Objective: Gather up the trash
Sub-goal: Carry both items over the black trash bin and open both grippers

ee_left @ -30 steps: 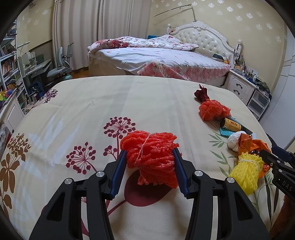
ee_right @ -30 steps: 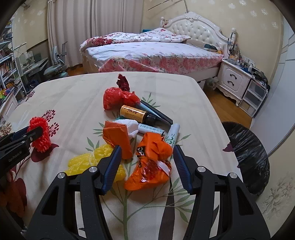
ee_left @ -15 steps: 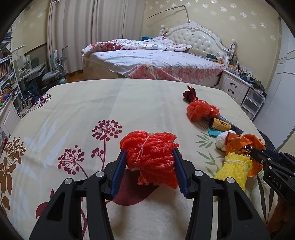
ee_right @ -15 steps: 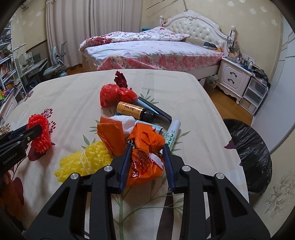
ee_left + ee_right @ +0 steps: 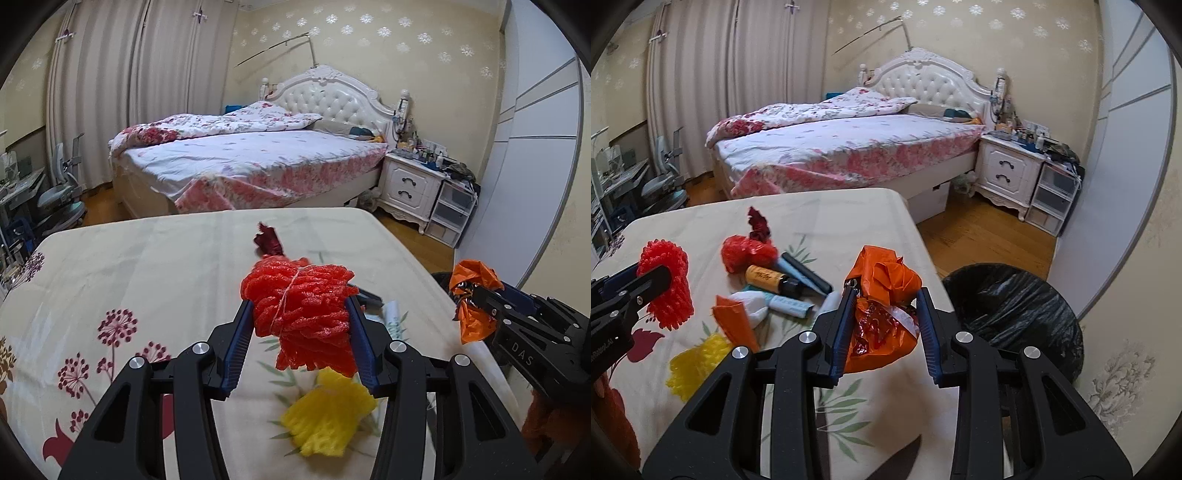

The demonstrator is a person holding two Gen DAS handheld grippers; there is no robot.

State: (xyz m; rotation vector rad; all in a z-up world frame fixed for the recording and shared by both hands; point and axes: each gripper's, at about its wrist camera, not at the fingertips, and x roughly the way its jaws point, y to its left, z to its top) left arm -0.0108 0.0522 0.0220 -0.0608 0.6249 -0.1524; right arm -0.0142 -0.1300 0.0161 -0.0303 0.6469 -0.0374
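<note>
Red foam netting [image 5: 301, 319], tied with string, is clamped between the blue pads of the left gripper [image 5: 300, 332] and held clear above the table [image 5: 147, 266]. The right gripper [image 5: 884, 325] is closed on an orange bag [image 5: 882, 306], also lifted off the cloth, near the table's right edge. Beside that edge, on the floor, stands a bin lined in black plastic [image 5: 1015, 317]. Remaining on the table: yellow netting [image 5: 698, 363], an orange wrapper [image 5: 733, 319], a white wad [image 5: 753, 301], a brown bottle [image 5: 768, 277], a dark tube [image 5: 805, 273], a pale tube [image 5: 790, 304], a red bag [image 5: 746, 251] and a dark red scrap [image 5: 759, 223]. These lie clustered, several touching. Behind the table is a bed [image 5: 849, 147].
</note>
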